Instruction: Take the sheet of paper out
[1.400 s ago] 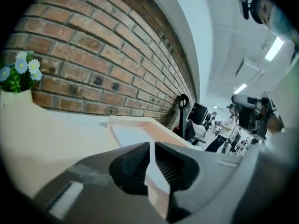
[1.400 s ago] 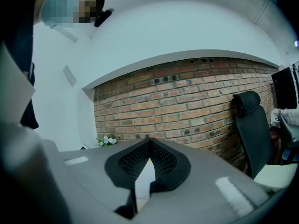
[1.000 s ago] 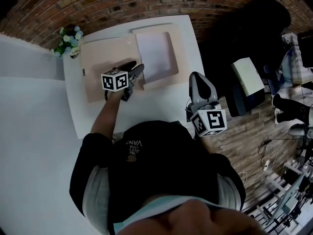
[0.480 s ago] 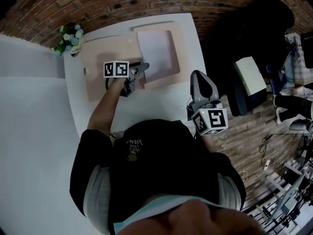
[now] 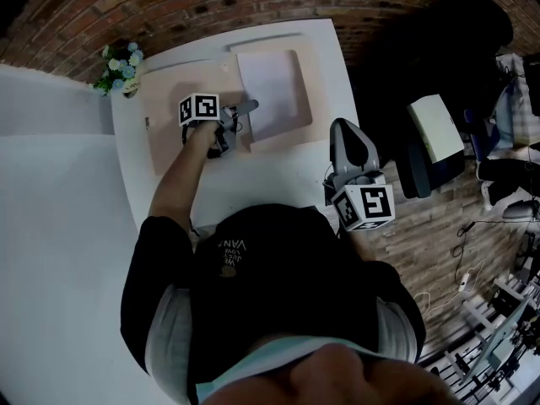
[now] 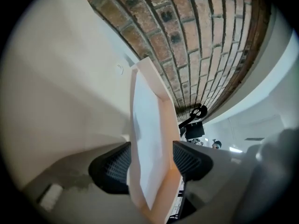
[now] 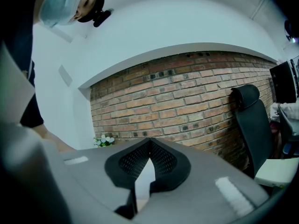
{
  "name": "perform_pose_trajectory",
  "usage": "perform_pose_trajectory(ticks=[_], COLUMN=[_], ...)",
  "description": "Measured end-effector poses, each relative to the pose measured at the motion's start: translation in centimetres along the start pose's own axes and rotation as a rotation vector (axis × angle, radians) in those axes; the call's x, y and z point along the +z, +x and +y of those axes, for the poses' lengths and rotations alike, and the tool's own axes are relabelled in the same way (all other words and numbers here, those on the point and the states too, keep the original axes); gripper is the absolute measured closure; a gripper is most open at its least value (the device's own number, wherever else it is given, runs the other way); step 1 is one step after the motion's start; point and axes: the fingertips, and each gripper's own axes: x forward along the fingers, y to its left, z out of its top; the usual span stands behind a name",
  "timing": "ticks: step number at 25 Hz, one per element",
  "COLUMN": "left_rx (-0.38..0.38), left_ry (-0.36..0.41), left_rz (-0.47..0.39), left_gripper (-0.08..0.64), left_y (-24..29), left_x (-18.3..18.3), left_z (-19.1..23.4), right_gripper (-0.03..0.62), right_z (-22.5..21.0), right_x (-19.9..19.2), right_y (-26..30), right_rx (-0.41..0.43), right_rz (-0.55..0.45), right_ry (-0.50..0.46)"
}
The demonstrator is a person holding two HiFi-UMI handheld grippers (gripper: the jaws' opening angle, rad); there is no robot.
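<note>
A pale pink folder (image 5: 173, 133) lies opened out on the white table (image 5: 278, 184). Its right half is a pocket holding the white sheet of paper (image 5: 270, 91). My left gripper (image 5: 245, 108) sits at the pocket's near-left corner, rolled on its side. In the left gripper view the left gripper (image 6: 150, 164) stands wide open. The pocket's pink edge (image 6: 169, 125) and the sheet of paper (image 6: 145, 139) run between its pads without being pinched. My right gripper (image 5: 342, 132) hovers off the table's right edge. In the right gripper view the right gripper (image 7: 149, 143) is shut on nothing.
A small bunch of flowers (image 5: 118, 67) stands at the table's far-left corner against the brick wall (image 5: 211, 7). A black chair (image 5: 439, 49) and a white box (image 5: 432, 129) stand on the floor to the right of the table.
My left gripper has slid toward the pocket's corner and rolled over, so its marker cube shows another face. Its jaws have spread. The right gripper has stayed put.
</note>
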Motion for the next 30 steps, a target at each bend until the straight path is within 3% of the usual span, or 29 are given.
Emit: perform_pose_trajectory(ticks=[8,18,25,30], left_rx=[-0.097,-0.249,-0.235,-0.206], left_ry=[-0.136,-0.214,-0.205,-0.164], left_rz=[-0.036,-0.104,-0.136,-0.132], left_gripper=[0.285,0.303,0.447,0.481], left_y=[0.3,0.9,0.0,0.5], left_x=[1.1,2.5,2.4,2.4], left_z=[-0.1,-0.8,-0.5,0.2], right_gripper=[0.592,0.592,0.592,0.592], right_z=[-0.2,-0.6,-0.5,-0.5], right_x=[-0.3,-0.4,-0.7,-0.9], right_y=[0.4,0.4,0.6,0.8], right_rx=[0.006,-0.003,0.002,0.002], right_rz=[0.004,0.008,0.019,0.024], right_ry=[0.012,0.011,0.017,0.017])
